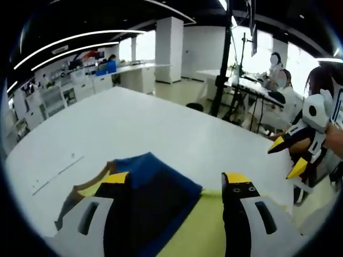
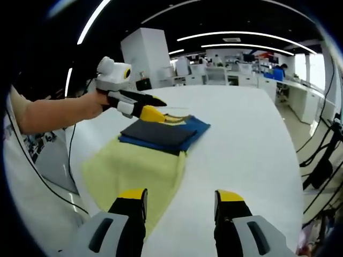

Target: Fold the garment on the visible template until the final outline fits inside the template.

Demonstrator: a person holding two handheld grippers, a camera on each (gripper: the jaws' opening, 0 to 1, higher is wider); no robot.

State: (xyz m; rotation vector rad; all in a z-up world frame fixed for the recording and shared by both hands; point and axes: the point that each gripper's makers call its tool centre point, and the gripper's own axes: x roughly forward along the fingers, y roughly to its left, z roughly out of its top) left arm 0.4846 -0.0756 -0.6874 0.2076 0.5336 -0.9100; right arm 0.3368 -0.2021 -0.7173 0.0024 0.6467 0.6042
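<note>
The garment point(image 1: 155, 201) is folded into a dark blue rectangle with a darker panel on top, and it lies on the far end of a pale yellow template sheet point(image 1: 214, 227). My left gripper point(image 1: 177, 179) hovers open just above it, the jaws straddling the fold. In the right gripper view the garment point(image 2: 163, 134) rests on the yellow template point(image 2: 139, 168), with the left gripper point(image 2: 159, 107) held by a hand over its far edge. My right gripper point(image 2: 181, 196) is open and empty, low over the near end of the template. In the left gripper view the right gripper point(image 1: 286, 156) hangs off to the right.
A large white table point(image 1: 134, 123) carries everything. A person's forearm point(image 2: 53, 115) reaches in from the left. Black cables point(image 2: 69, 166) trail over the table's left edge. People sit at a desk point(image 1: 257, 88) beyond the table, with a black stand point(image 1: 222, 64) nearby.
</note>
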